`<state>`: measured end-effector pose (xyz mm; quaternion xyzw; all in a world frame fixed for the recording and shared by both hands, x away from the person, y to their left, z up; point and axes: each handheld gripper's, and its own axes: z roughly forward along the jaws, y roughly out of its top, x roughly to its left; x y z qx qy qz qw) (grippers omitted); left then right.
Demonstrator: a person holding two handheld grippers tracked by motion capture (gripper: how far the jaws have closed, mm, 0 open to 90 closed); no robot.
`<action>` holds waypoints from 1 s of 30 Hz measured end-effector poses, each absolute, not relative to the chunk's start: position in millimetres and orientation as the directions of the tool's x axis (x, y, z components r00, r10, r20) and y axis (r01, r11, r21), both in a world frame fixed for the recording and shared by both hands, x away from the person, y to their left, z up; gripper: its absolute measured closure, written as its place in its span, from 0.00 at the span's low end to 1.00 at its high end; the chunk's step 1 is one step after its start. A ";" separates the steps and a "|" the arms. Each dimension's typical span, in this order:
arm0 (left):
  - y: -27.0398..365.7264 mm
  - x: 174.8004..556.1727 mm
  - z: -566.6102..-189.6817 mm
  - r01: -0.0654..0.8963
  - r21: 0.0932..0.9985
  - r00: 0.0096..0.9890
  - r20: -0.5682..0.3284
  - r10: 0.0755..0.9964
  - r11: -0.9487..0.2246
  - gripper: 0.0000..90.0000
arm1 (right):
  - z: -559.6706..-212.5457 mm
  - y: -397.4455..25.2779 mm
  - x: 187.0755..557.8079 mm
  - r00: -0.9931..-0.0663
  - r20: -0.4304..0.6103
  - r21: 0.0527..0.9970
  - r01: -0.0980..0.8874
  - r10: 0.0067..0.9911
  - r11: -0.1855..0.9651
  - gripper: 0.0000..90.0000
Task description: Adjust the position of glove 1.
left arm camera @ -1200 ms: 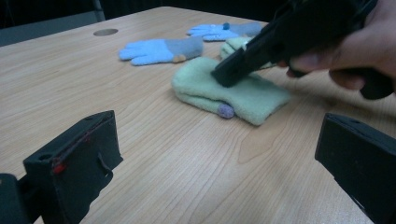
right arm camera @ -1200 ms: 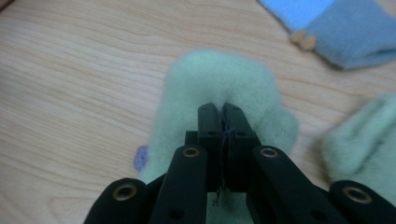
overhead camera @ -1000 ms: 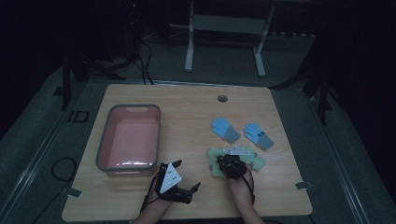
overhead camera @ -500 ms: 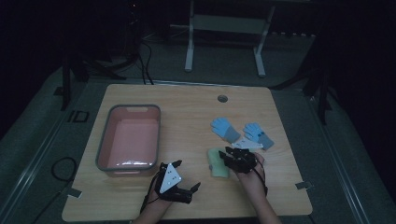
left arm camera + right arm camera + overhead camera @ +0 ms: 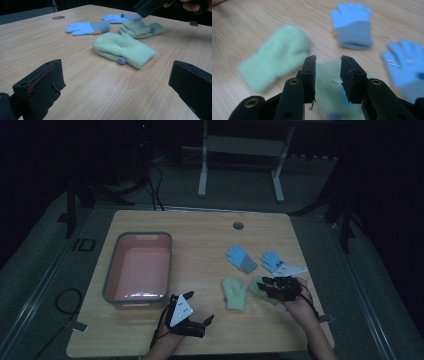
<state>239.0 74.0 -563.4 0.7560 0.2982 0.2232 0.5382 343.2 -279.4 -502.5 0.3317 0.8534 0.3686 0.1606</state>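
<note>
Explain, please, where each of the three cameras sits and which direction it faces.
High view: above the person's side, facing forward and down on the table; forearms, left gripper and right gripper show.
Left gripper view: rides the left gripper, low over the wood, facing the near green mitten; wide-apart jaws show.
Right gripper view: rides the right gripper, looking down at the second green mitten; jaws show.
Shared: both gripper views show both mittens and the blue gloves.

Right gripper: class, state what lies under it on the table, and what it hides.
Under the right gripper, jaws apart, lies a green mitten on the wooden table. In the high view the gripper covers much of that mitten, so its full outline cannot be seen.
</note>
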 end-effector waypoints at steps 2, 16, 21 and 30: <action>73.6 238.9 -563.3 0.209 0.946 0.722 0.021 0.692 -0.246 0.00 | -502.1 -293.0 346.2 -0.731 -0.034 0.724 0.452 0.682 0.520 0.72; 73.4 238.9 -563.3 0.210 0.946 0.721 0.021 0.692 -0.247 0.00 | -536.5 -301.9 355.7 -0.737 -0.030 0.721 0.452 0.675 0.526 0.66; 73.6 238.9 -563.4 0.210 0.946 0.721 0.019 0.693 -0.245 0.00 | -543.5 -299.7 355.7 -0.748 -0.053 0.705 0.442 0.662 0.555 0.69; 73.2 238.7 -563.4 0.210 0.946 0.718 0.022 0.696 -0.246 0.00 | -547.5 -295.1 347.8 -0.716 -0.050 0.712 0.463 0.696 0.528 0.92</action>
